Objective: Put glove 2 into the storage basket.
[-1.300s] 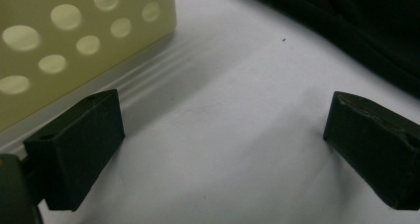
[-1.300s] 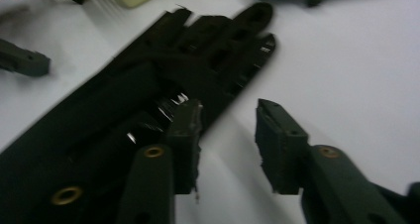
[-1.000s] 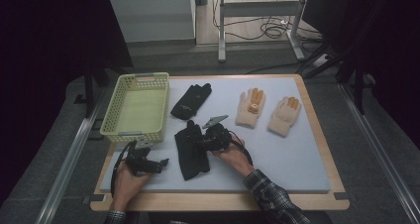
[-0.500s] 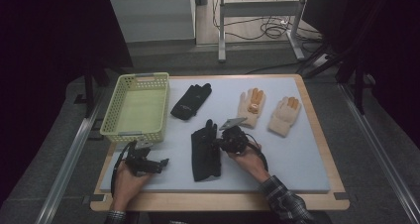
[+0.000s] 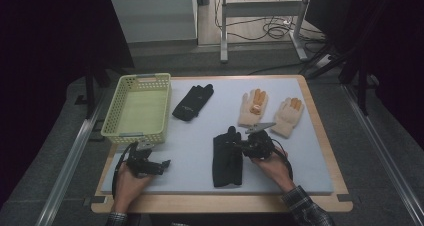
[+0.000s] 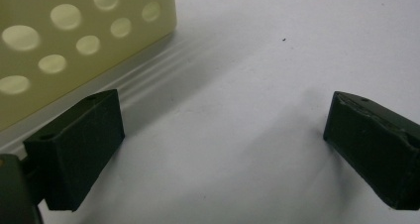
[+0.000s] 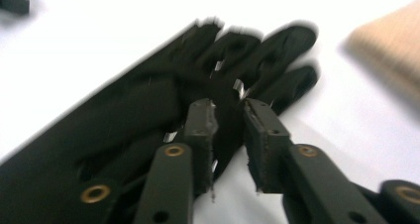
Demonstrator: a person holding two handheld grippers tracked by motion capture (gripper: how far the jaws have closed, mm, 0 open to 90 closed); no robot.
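Note:
A black glove (image 5: 226, 158) lies lengthwise on the white mat, fingers toward the back. My right gripper (image 5: 240, 147) is at its right edge near the fingers. In the right gripper view a fold of the black glove (image 7: 124, 115) fills the narrow gap of the right gripper (image 7: 228, 110), and the pads still pinch it although the jaws have just been opening. My left gripper (image 5: 162, 163) rests at the front left of the mat. In the left gripper view the left gripper (image 6: 223, 120) is open with bare mat between the jaws.
A yellow perforated basket (image 5: 131, 134) stands at the left, its wall (image 6: 74, 45) close to the left jaw. A second black glove (image 5: 192, 102) lies beside it. Two tan gloves (image 5: 253, 107) (image 5: 287, 117) lie at the back right; one tan glove (image 7: 391, 50) is beyond the held glove.
My right gripper has moved right across the mat, and the black glove has slid right with it, straightening out. The left gripper has stayed where it was.

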